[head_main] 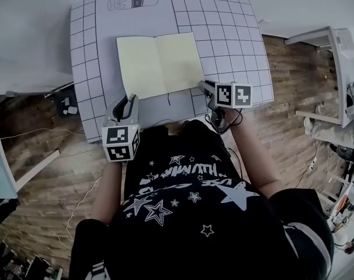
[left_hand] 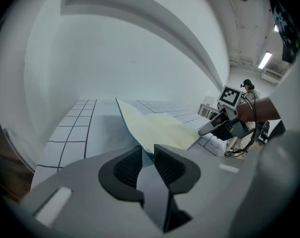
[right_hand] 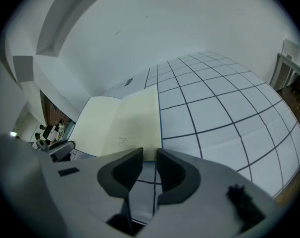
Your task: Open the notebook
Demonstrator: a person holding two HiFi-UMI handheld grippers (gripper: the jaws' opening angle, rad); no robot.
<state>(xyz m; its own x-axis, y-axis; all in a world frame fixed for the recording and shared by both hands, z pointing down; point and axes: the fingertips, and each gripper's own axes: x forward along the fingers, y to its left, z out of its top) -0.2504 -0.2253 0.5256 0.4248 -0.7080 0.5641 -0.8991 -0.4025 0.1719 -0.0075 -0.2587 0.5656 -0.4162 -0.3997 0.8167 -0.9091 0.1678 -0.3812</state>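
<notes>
The notebook lies open on the gridded mat, with both pale yellow pages facing up. In the left gripper view its near left corner is lifted, showing a blue cover edge. That corner sits in the narrow gap of my left gripper, and the pads do not press on it. In the head view the left gripper is at the notebook's near left corner. My right gripper is at the near right corner. Its jaws stand slightly apart over the mat, just short of the page edge, with nothing between them.
A bottle outline is printed on the mat beyond the notebook. The mat covers a white table whose near edge meets my body. Wooden floor lies on both sides, and white furniture stands at the right.
</notes>
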